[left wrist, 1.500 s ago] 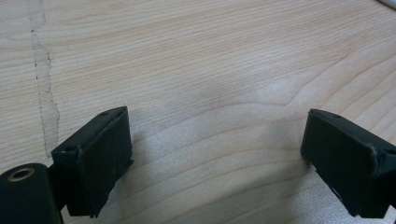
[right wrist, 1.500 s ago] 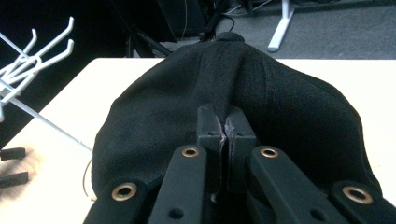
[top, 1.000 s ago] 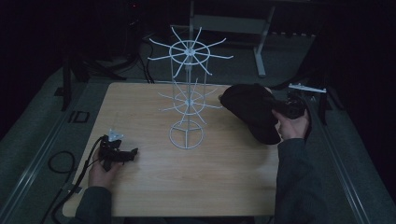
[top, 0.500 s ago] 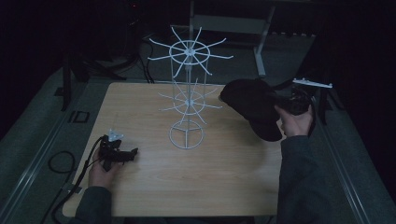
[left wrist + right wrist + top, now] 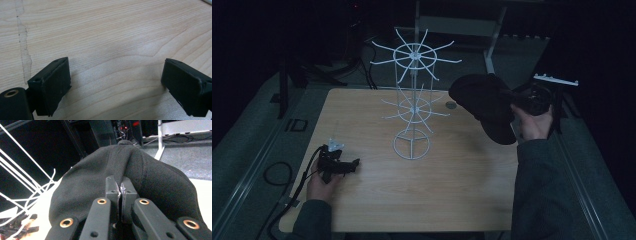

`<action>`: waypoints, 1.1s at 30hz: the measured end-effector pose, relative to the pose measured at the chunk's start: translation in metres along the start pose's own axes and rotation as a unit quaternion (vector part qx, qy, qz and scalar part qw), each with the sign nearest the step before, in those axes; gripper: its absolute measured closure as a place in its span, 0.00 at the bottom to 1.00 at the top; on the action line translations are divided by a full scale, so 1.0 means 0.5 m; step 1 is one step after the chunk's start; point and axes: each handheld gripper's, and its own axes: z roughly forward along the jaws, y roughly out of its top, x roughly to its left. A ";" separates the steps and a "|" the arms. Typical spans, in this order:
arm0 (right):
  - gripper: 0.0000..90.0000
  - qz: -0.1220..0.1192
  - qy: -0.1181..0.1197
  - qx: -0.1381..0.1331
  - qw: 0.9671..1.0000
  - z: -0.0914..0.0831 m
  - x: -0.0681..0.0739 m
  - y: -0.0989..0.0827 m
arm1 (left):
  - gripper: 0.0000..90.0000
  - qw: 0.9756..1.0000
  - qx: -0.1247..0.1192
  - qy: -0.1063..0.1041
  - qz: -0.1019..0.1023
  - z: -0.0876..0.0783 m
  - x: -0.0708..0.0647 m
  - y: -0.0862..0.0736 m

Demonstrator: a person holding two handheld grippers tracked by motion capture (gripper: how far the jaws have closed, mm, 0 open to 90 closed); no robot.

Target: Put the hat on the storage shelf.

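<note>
While the left gripper (image 5: 115, 82) gapes empty over the table (image 5: 112, 37), the right gripper's (image 5: 121, 192) jaws pinch a black cap (image 5: 150, 177).

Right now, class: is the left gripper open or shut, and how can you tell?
Open. In the left gripper view, the left gripper has its two black jaws wide apart, with bare wooden table between them and nothing held.

Light wood-grain rectangular table (image 5: 452, 200) w/ rounded corners is carrying a white wire rotating display rack (image 5: 413, 100), standing upright approx. centre on its round base. Small round dark item (image 5: 451, 105) is lying near far edge, right of rack; ID unclear.
</note>
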 end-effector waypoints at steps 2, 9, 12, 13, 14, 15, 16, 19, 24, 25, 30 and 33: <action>0.97 0.001 0.002 -0.003 1.000 -0.002 0.002 0.006 | 0.11 1.000 0.000 0.000 0.000 0.000 0.000 0.000; 0.97 -0.001 0.008 -0.015 1.000 -0.013 0.009 0.029 | 0.11 1.000 0.001 0.000 0.000 0.000 0.000 0.000; 0.97 -0.003 0.011 -0.021 1.000 -0.019 0.012 0.039 | 0.11 1.000 0.001 0.000 0.000 0.000 0.000 0.000; 0.97 -0.004 0.012 -0.022 1.000 -0.021 0.013 0.043 | 0.11 1.000 0.001 0.000 0.000 0.000 0.000 0.000; 0.97 -0.004 0.013 -0.024 1.000 -0.023 0.014 0.046 | 0.11 1.000 0.001 0.000 0.000 0.000 0.000 0.000; 0.97 -0.005 0.014 -0.027 1.000 -0.024 0.015 0.050 | 0.11 1.000 0.001 0.000 0.000 0.000 0.000 0.000; 0.97 -0.006 0.014 -0.028 0.999 -0.026 0.017 0.053 | 0.11 1.000 0.001 0.000 0.000 0.000 0.000 0.000; 0.97 -0.011 0.015 -0.033 0.999 -0.030 0.020 0.064 | 0.11 1.000 0.001 0.000 0.000 0.000 0.000 0.000; 0.97 -0.014 0.015 -0.040 0.999 -0.037 0.025 0.083 | 0.11 1.000 0.001 0.000 0.000 0.000 0.000 0.000; 0.97 -0.016 0.015 -0.042 0.999 -0.038 0.027 0.086 | 0.11 1.000 0.001 0.000 0.000 0.000 0.000 0.000; 0.97 -0.022 0.017 -0.052 0.998 -0.048 0.035 0.106 | 0.11 1.000 0.001 0.000 0.000 0.000 0.000 0.000; 0.97 -0.026 0.018 -0.055 0.998 -0.053 0.039 0.118 | 0.11 1.000 0.001 0.000 0.000 0.000 0.000 0.000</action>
